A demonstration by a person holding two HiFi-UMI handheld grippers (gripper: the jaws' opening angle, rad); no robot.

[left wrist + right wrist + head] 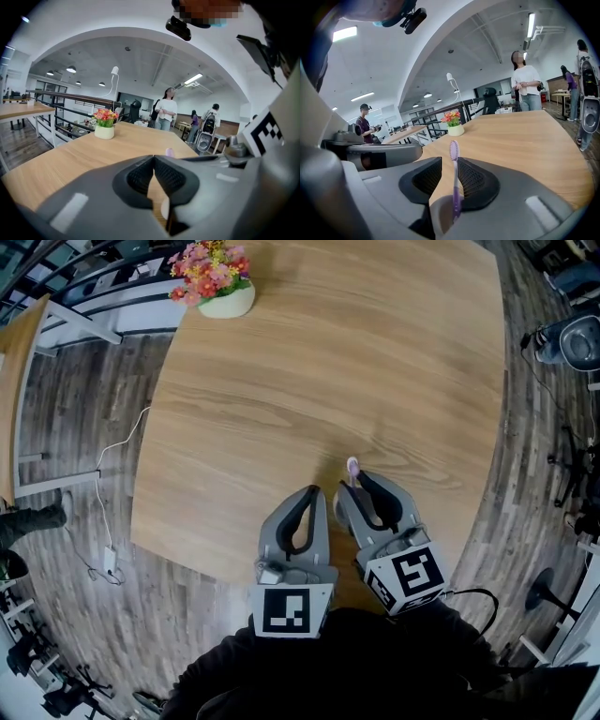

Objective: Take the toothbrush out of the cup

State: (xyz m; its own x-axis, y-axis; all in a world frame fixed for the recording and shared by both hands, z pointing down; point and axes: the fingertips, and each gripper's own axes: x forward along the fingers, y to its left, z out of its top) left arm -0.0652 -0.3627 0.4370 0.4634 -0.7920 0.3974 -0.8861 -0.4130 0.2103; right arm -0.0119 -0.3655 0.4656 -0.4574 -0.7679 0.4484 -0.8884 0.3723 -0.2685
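Toothbrush (454,178) – a slim lilac one with a paler bristled head – stands upright in a pale cup (441,213) near the front edge of the light wooden table (375,352). Its handle is translucent purple and darkens toward the bottom, where it drops into the cup's mouth.

Far to the left on the table, well apart from everything else, sits a cream pot of pink, red and yellow flowers (225,302). Nearer the person, the left gripper (311,491) rests low over the table edge with its jaws drawn together, the ribbed pads meeting at the tips and nothing caught between them. From its own view the brush head shows as a small pink knob just beyond and to the right of those closed tips. Just beside it is the right gripper (353,486), whose jaws stand wide apart on either side of the brush. The shaft rises through the gap closer to the right pad, but neither pad appears to press on it. The cup sits back between the jaw bases – only part of its rim and wall is visible. Behind the jaws, each gripper carries its black-and-white marker cube.
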